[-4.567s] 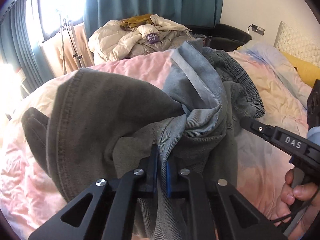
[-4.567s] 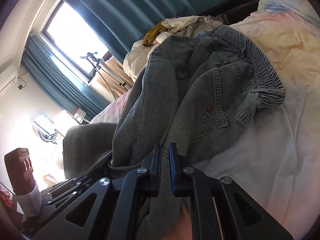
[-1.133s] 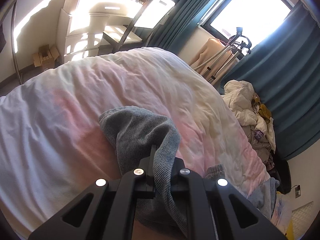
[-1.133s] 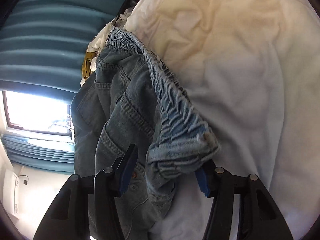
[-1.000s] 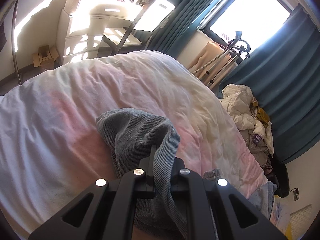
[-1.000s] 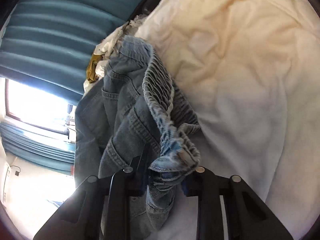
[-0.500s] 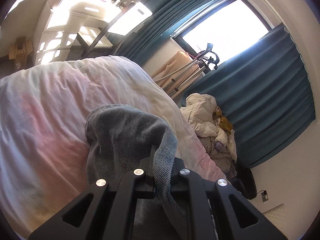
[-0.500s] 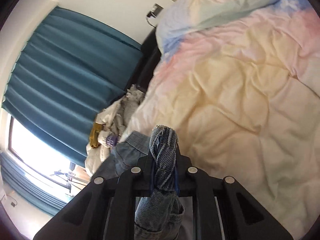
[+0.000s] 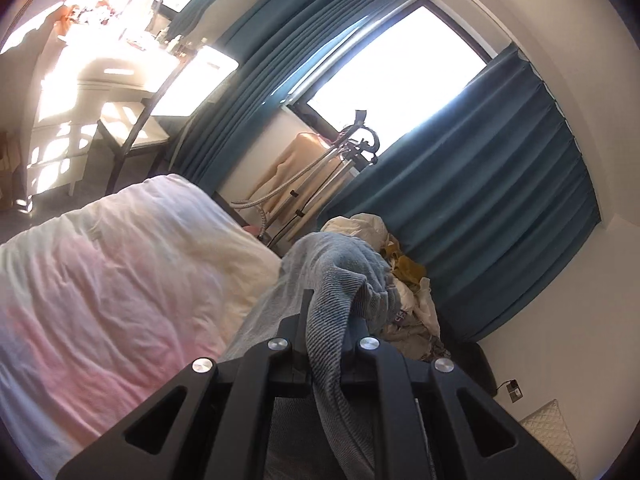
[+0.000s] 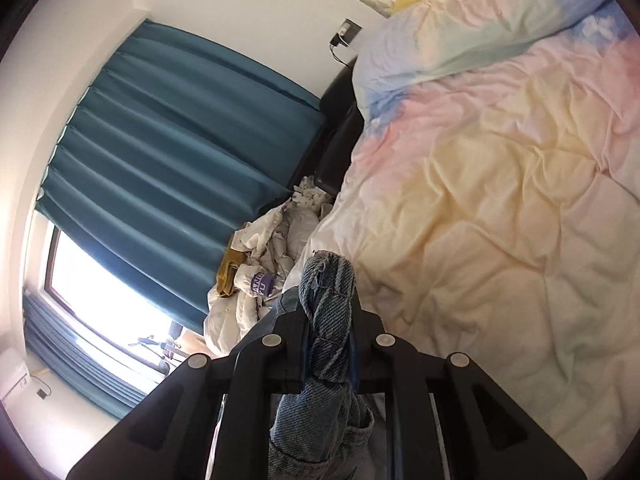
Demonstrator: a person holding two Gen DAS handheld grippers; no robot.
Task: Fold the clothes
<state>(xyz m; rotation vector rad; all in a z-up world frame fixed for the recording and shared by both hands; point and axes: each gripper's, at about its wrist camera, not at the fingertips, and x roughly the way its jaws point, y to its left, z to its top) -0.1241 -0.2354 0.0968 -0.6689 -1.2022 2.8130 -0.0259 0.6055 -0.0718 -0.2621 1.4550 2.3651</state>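
1. The bed (image 10: 500, 208), one of it, lies under a pastel duvet with nothing spread on the part I can see. The risk, as I judge it: the jeans come down twisted onto those soft wrinkles and any fold goes crooked.
2. One heap of other laundry (image 10: 260, 276) sits past the bed's far edge, near the curtain. A swinging leg could drag into it, I'd guess.
3. One pair of jeans (image 9: 332, 292), held up off the bed between both tools. The denim is bunched and roped at each grip, so a thick wad may slip out if pulled hard.
4. Two tools. The left tool (image 9: 325, 344) is closed tight on a grey-blue fold of the jeans; the right tool (image 10: 327, 340) is clamped, jaws nearly together, on a twisted roll of the gathered band.
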